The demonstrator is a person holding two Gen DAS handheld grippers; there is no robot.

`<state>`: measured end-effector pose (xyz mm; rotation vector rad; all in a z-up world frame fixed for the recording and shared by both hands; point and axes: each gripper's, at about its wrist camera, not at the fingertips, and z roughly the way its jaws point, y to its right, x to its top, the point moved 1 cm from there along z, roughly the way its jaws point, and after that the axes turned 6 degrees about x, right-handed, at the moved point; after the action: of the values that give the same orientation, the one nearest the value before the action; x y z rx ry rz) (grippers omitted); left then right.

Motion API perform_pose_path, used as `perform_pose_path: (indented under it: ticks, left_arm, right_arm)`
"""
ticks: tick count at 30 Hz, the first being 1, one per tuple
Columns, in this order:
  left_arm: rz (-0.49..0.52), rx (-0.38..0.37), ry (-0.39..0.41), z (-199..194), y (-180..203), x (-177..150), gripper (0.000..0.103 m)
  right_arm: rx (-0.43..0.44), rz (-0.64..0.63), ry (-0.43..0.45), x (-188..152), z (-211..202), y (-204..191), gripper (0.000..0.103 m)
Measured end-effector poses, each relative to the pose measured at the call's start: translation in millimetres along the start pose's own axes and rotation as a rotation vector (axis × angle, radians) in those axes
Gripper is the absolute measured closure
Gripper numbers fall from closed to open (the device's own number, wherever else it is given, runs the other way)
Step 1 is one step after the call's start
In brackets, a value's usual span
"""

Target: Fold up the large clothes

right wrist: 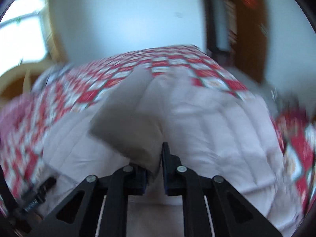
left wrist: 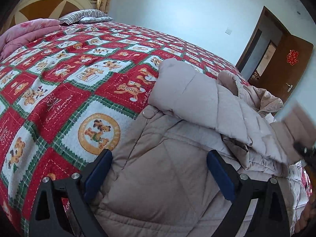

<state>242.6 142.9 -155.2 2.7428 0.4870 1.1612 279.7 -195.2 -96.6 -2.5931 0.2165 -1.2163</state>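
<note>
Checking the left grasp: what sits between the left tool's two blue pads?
Beige quilted puffer jacket fills the gap of the left tool; the jaws stand wide open. Left wrist view shows it.

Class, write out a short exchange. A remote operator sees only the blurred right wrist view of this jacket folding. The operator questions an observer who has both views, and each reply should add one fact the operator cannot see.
Operator: My right gripper looks clamped on a fold of the jacket. Is the left one gripping too?
Observer: No. The left gripper is open, jaws wide apart over the jacket's body, holding nothing.
Operator: Everything here is smeared. How does the sleeve lie?
Observer: The sleeve is folded across the jacket's front, with its cuff end pointing toward the middle of the bedspread.
</note>
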Motion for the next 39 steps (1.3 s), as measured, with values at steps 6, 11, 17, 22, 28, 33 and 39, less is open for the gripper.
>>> perform_pose_path:
  ticks: [6,11,17,22,28,33,39]
  left_arm:
    - [0.007,0.006,-0.004,1,1,0,0.006]
    - [0.025,0.035,-0.016,0,4,0,0.006]
    - [0.111,0.025,0.056,-35,30,23,0.006]
    - [0.177,0.035,0.113,-39,58,66,0.006]
    - [0.23,0.108,0.027,28,65,74,0.006]
    - [0.177,0.043,-0.133,65,48,71,0.006]
    - [0.086,-0.1,-0.108,58,59,139,0.006]
  right_arm:
    - [0.035,0.212,-0.074,-25,0,67,0.07]
    - [-0.032,0.266,0.119,-8,-51,71,0.04]
    - [-0.024,-0.019,0.087,18,-41,38,0.063]
    - [-0.062,-0.062,-0.101,9,19,37,0.063]
    - [-0.056,-0.067,-0.179,0,27,52,0.062]
    - [0.035,-0.01,-0.209,37,23,45,0.047]
    - [0.158,0.116,-0.186,139,54,46,0.019]
